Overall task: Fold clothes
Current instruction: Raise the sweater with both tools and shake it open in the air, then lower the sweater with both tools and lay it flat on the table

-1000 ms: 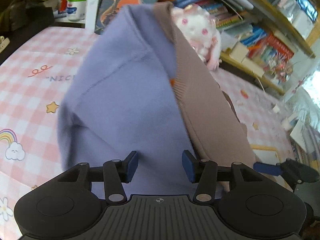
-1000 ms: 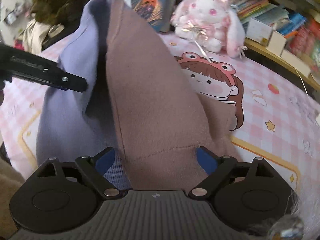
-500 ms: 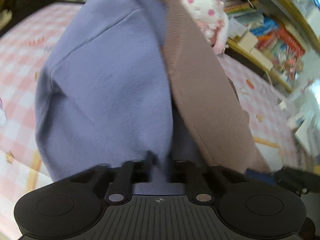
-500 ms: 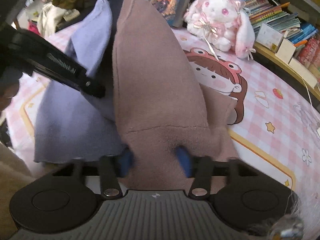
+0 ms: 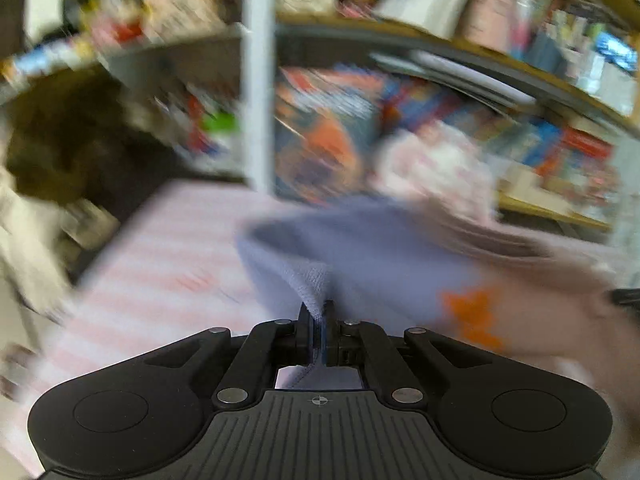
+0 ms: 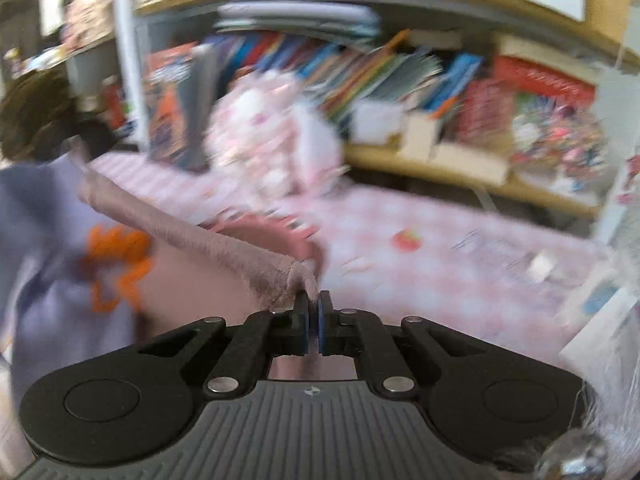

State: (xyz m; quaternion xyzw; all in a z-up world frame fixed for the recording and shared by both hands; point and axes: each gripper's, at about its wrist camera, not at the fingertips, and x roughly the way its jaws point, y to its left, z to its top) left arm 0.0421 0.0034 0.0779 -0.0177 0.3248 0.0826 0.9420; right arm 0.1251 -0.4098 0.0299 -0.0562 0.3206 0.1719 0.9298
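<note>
The left claw [image 5: 319, 322] is pinching the lilac edge of the garment [image 5: 372, 256]; the right claw [image 6: 314, 312] is clamped on its mauve edge. The cloth spans between them, lifted ahead of both claws above the pink tabletop [image 6: 432, 248], probably to spread it flat for a fold. Motion blur hides more.

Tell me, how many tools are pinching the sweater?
2. The left tool pinches the sweater's purple edge; the right tool pinches its mauve edge.
</note>
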